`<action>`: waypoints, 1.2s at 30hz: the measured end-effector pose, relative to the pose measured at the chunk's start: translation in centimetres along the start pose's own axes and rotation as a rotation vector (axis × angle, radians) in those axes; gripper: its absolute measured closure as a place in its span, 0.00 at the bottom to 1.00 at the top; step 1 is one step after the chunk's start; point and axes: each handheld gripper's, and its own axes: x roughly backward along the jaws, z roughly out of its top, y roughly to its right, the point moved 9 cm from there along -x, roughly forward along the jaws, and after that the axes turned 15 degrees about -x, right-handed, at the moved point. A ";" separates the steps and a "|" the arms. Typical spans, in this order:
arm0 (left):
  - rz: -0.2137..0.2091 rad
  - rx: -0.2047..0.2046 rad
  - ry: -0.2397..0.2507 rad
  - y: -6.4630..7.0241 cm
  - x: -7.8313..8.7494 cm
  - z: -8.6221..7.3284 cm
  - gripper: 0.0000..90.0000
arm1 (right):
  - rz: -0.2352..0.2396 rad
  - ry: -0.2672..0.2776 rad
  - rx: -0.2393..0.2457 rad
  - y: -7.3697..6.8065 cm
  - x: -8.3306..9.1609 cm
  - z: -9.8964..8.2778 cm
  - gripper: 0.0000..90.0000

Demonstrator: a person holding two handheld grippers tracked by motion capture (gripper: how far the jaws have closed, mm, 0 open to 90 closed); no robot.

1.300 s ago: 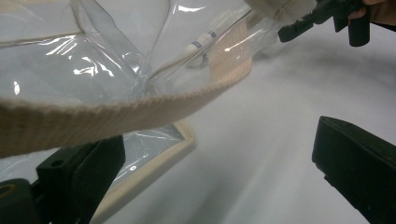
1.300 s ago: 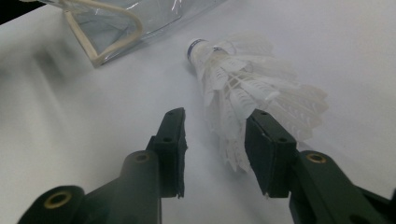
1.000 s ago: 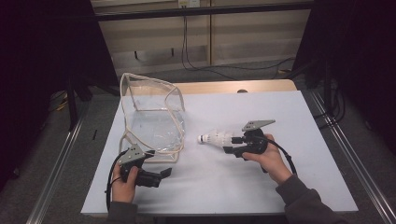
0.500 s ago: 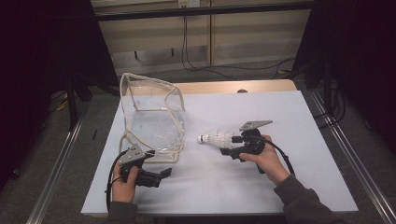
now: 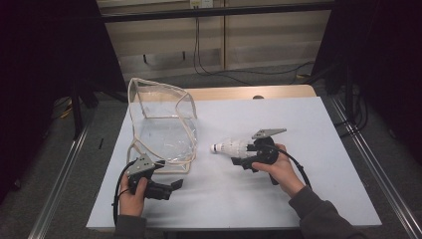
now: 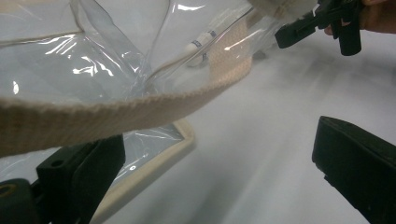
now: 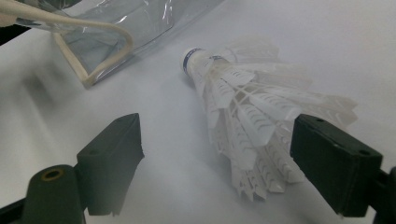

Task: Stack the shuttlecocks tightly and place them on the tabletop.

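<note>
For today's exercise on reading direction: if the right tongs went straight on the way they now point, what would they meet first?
Probably the shuttlecock lying between the open right tongs; beyond its cork end, the clear bag lies roughly in line, though depth is unclear.

The bag (image 5: 161, 127) beside my left tongs (image 6: 210, 177) is clear, glossy plastic film, creased and reflective, edged with coarse woven cream cloth tape. The shuttlecock (image 7: 252, 116) lying between the jaws of my right tongs (image 7: 224, 163) has white, matt, finely ribbed feathers and a smooth white cap; my tongs' jaws are matt black plastic with a slightly grainy face. The counter (image 5: 318, 124) has a smooth, matt, pale sheet surface, with a bare wood edge at its far side.
</note>
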 end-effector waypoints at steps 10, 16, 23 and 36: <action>0.000 0.002 0.000 0.0 0.0 0.0 0.03 | -0.026 0.005 0.005 0.0 -0.9 0.2 0.20; 0.003 0.002 -0.001 0.0 0.0 -0.1 0.03 | -0.035 -0.003 0.006 -0.1 -1.4 0.1 0.25; 0.004 0.001 -0.002 -0.1 0.0 -0.1 0.03 | -0.038 0.008 0.015 -0.3 -1.7 0.2 0.34; 0.003 0.004 -0.002 -0.1 0.0 -0.1 0.03 | -0.051 0.029 0.020 -0.4 -2.2 0.5 0.45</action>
